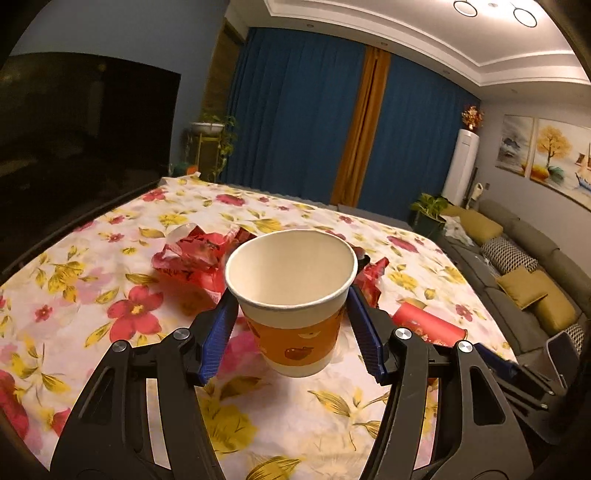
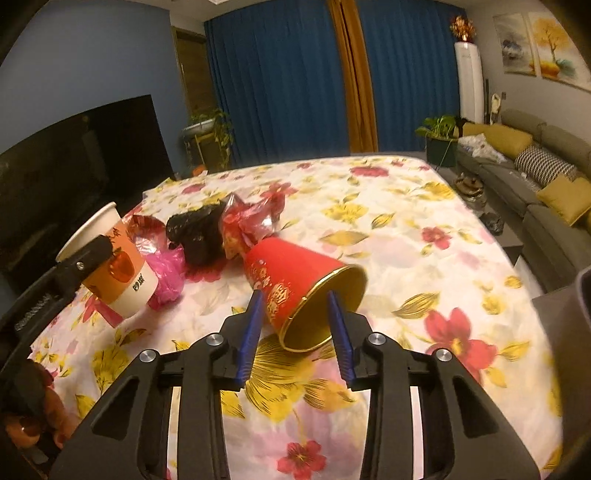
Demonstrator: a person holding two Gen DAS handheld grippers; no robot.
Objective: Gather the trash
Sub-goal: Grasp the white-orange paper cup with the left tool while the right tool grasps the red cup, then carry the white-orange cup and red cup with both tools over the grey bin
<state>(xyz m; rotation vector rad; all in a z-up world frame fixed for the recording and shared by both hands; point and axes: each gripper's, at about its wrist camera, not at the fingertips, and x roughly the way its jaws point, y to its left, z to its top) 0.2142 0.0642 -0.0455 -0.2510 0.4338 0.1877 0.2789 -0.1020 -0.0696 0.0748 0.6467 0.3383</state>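
Red cup (image 2: 295,284) on its side — rim between right jaws.

Warm, dim indoor light from ceiling lamps (image 1: 524,16). Both fisheye views bend strongly at dark vignetted edges. Colours look slightly soft; shadows beneath objects are faint.

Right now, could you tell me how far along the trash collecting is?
Nothing looks binned yet; no bin is in view. In hand: the left tool grips the upright paper cup; the right tool straddles the tipped red cup's rim. Left: red wrappers, a black bag and pink plastic.
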